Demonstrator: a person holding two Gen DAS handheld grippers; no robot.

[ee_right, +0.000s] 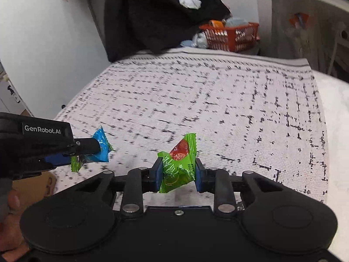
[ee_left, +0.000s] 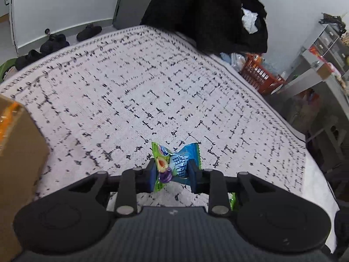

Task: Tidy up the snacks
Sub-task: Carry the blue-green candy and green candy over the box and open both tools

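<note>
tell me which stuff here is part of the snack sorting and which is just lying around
Part of the job:
- blue snack packet, in the left gripper
- green snack packet, in the right gripper
- cardboard box

Just lying about:
- black clothes
- orange basket
- dark shoes

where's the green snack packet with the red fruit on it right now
In the right wrist view the green snack packet is pinched in the right tool, above the patterned rug, to the right of the blue packet in the left tool.

Even indoor light; fisheye bending edges; slight motion blur.
</note>
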